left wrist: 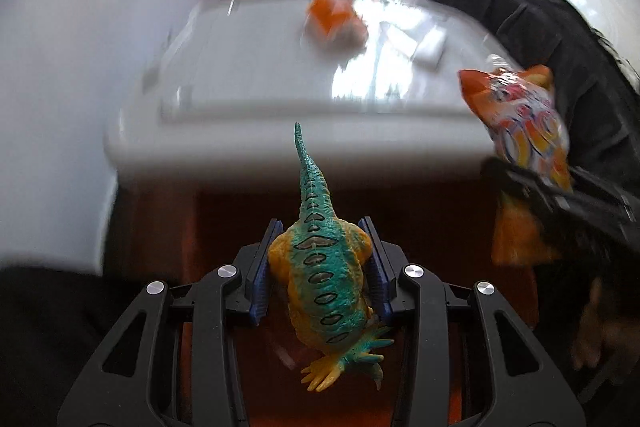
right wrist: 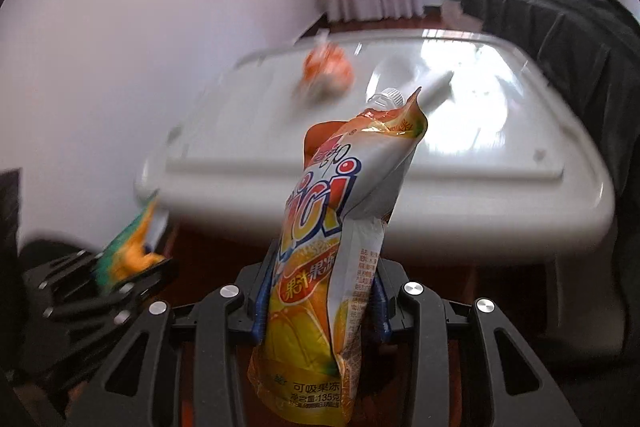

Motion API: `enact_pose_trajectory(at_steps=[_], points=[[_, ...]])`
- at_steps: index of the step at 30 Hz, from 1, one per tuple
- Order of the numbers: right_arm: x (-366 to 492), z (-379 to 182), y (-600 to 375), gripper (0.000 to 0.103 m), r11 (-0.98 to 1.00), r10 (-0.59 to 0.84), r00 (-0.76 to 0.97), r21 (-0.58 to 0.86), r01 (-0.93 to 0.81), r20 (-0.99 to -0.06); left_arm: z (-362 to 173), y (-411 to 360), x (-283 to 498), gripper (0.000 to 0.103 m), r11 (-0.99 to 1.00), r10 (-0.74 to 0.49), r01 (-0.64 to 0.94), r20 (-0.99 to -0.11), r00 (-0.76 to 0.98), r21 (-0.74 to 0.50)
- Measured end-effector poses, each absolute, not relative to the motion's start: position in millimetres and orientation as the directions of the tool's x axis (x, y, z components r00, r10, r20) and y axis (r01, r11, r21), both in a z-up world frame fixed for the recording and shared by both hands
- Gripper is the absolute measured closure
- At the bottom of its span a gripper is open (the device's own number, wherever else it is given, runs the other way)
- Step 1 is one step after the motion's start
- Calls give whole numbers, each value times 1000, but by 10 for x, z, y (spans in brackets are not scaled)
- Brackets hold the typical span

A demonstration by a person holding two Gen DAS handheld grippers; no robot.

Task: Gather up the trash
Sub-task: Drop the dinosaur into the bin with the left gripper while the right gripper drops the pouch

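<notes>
Left wrist view: left gripper [left wrist: 318,269] pinches a teal-and-yellow plastic toy dinosaur [left wrist: 322,267] across its body, blue pads tight on both flanks, tail pointing ahead toward a glossy white table [left wrist: 248,79]. Grip sits mid-body, likely so the toy hangs balanced for carrying. Blurred crumpled orange wrapper [left wrist: 334,23] lies on the table top, well apart from both tools. At right, the right gripper [left wrist: 560,195] carries an orange-and-white printed drink pouch [left wrist: 524,119], black cloth [left wrist: 560,39] behind it

Right wrist view: right gripper [right wrist: 320,291] clamps the pouch [right wrist: 328,247] at its lower half, pouch upright, capped spout on top, sides creased inward, so probably empty trash. Left gripper [right wrist: 120,279] with the dinosaur [right wrist: 128,251] at lower left. Wrapper [right wrist: 328,71] still uncollected on the table [right wrist: 440,187]. No bin visible
</notes>
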State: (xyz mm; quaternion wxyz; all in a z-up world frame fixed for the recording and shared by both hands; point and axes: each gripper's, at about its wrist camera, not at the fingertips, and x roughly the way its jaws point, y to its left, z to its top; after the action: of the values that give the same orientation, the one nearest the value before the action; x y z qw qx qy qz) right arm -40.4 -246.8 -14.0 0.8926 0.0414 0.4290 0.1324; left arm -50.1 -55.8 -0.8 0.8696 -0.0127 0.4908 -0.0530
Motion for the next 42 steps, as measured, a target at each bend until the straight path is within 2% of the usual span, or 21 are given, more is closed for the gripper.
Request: enact_pose_trajectory(at_steps=[10,18,19,20,21,22,23,33,42], points=[[-779,-845,-2115,64,976,145,451,53,-211,-881,-899,-415,-459,64,997,-71,25,-952,298,-66],[-741,-1044,-2245,63,983,111,377,47,-176,-920,-980,-516,-428,64,997,-63,55,-960,274,-50],[-737,-1055,-2257,61,984,109,370,47,-173,-923,-993,-520,-421,64,997,-63,50,-962,266,-52],[-735,-1074,-2273,54,985,103,361,44,-168,-927,-1007,-526,-404,58,998,-61,42,-964,257,-51],[-735,-1081,-2288,36,987,91,356,36,-159,-930,-1021,-521,-384,50,998,-62,36,-967,245,-55],[-737,-1069,-2292,27,988,78,363,25,-150,-929,-1021,-502,-361,33,998,-58,29,-969,242,-52],[-749,-1037,-2318,26,990,67,383,16,-137,-921,-1015,-490,-364,25,999,-50,23,-967,249,-46],[-780,-920,-2695,26,997,68,437,78,6,-897,-942,-461,-336,24,999,-46,7,-958,283,-45],[-364,-382,-2817,26,984,111,533,169,62,-839,-780,-513,-463,24,998,-62,36,-930,362,-53]])
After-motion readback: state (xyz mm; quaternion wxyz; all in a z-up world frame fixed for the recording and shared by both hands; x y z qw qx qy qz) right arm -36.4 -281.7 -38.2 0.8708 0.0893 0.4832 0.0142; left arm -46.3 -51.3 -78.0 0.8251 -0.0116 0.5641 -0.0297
